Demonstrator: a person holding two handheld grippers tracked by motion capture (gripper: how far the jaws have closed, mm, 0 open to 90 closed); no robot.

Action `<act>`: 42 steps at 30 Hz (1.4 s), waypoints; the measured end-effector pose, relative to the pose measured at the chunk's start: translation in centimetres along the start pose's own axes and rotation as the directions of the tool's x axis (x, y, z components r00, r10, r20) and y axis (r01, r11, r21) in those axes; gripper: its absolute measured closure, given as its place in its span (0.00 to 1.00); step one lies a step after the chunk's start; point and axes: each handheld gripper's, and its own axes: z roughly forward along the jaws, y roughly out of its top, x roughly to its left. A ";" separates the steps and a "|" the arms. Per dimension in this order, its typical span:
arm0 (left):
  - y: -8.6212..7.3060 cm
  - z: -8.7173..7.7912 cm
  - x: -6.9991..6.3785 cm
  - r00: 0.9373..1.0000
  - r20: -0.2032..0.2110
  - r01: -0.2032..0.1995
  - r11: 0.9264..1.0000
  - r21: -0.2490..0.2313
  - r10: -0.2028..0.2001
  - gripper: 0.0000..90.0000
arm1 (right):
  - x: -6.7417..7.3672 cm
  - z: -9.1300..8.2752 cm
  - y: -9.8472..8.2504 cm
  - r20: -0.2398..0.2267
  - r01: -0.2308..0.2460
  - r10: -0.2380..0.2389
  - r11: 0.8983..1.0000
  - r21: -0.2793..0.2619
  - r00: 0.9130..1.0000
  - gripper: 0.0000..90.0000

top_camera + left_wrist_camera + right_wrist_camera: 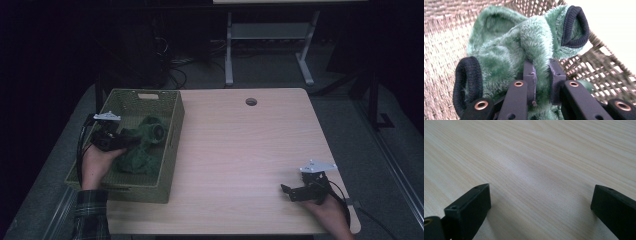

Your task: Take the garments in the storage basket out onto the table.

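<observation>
A fuzzy green garment with black knitted cuffs lies in a woven basket at the table's left. My left gripper is inside the basket, shut on a fold of the green fleece, which is pinched between its two black jaws. Part of the garment is lifted off the basket floor. My right gripper rests low over the wooden table near the front right corner, jaws wide apart with nothing between them.
The basket walls surround the garment on all sides. The light wooden table has a round cable hole at the back. A desk frame stands on the floor beyond the table.
</observation>
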 end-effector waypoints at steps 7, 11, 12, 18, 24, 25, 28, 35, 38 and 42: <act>0.9 -1.4 -0.2 1.000 -0.002 0.003 0.998 -0.058 -0.003 0.89 | 0.0 0.0 0.0 0.000 0.001 -0.001 1.000 -0.001 1.000 0.03; 1.5 -2.2 -0.4 1.000 0.004 0.008 0.996 -0.094 -0.008 0.90 | 0.0 0.1 0.1 -0.003 -0.002 0.002 1.000 0.001 1.000 0.03; 1.7 -2.5 -0.5 1.000 -0.001 0.004 0.995 -0.099 -0.004 0.90 | -0.1 0.1 0.1 -0.003 -0.002 0.002 1.000 0.001 1.000 0.03; 2.8 -3.6 -1.0 1.000 0.012 -0.008 0.991 -0.137 0.010 0.90 | -0.1 0.1 0.1 -0.003 -0.002 0.002 1.000 0.001 1.000 0.03; 3.6 -4.6 -1.3 0.998 0.064 0.002 0.980 -0.198 0.011 0.90 | -0.1 0.1 0.1 -0.002 0.003 -0.003 1.000 -0.001 1.000 0.03; 3.7 -4.7 -1.3 0.998 0.067 -0.001 0.980 -0.200 0.015 0.90 | -0.1 0.1 0.1 -0.002 0.002 -0.002 1.000 -0.001 1.000 0.03; 4.1 -5.0 -1.6 0.997 0.076 -0.010 0.978 -0.207 0.027 0.90 | -0.1 0.1 0.1 -0.002 0.002 -0.002 1.000 -0.001 1.000 0.03; 5.5 -5.6 -2.3 0.994 0.099 -0.029 0.971 -0.237 0.053 0.90 | -0.1 0.1 0.1 -0.002 0.002 -0.002 1.000 -0.001 1.000 0.03; 6.2 -5.9 -2.8 0.993 0.099 -0.043 0.968 -0.246 0.069 0.90 | -0.1 0.1 0.1 -0.002 0.002 -0.002 1.000 -0.001 1.000 0.03; 7.2 -6.3 -3.6 0.990 0.108 -0.058 0.963 -0.264 0.089 0.90 | -0.1 0.1 0.1 -0.002 0.001 -0.001 1.000 -0.001 1.000 0.03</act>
